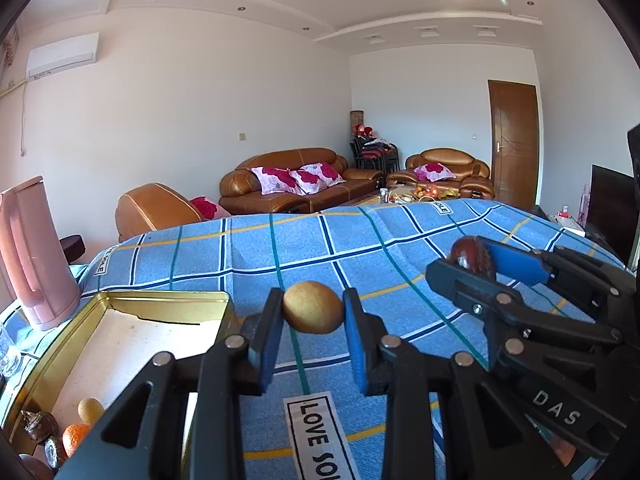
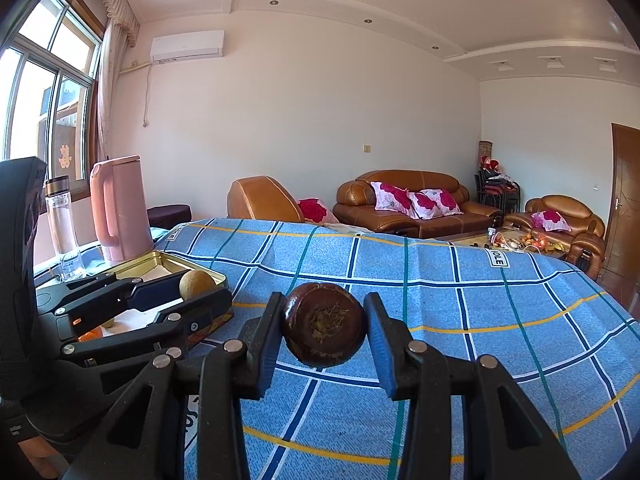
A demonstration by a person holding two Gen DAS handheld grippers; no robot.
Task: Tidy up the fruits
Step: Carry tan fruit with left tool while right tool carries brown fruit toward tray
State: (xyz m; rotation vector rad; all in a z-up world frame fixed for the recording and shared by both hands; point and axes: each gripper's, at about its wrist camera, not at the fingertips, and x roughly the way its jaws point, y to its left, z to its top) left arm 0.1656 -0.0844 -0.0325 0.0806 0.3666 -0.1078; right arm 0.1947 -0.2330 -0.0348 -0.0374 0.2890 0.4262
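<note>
My left gripper (image 1: 313, 307) is shut on a small tan round fruit (image 1: 313, 306), held above the blue checked tablecloth (image 1: 280, 256); it also shows in the right wrist view (image 2: 195, 285) beside the tin. My right gripper (image 2: 323, 325) is shut on a dark brown round fruit (image 2: 323, 325), also seen in the left wrist view (image 1: 471, 257) to the right. A gold metal tin (image 1: 60, 360) lies at the left, holding an orange (image 1: 75, 436), a small tan fruit (image 1: 90, 410) and dark brown fruits (image 1: 39, 426).
A pink kettle (image 1: 34, 252) stands behind the tin, with a clear bottle (image 2: 62, 228) beside it. Brown leather sofas (image 1: 296, 180) and a coffee table stand beyond the table's far edge.
</note>
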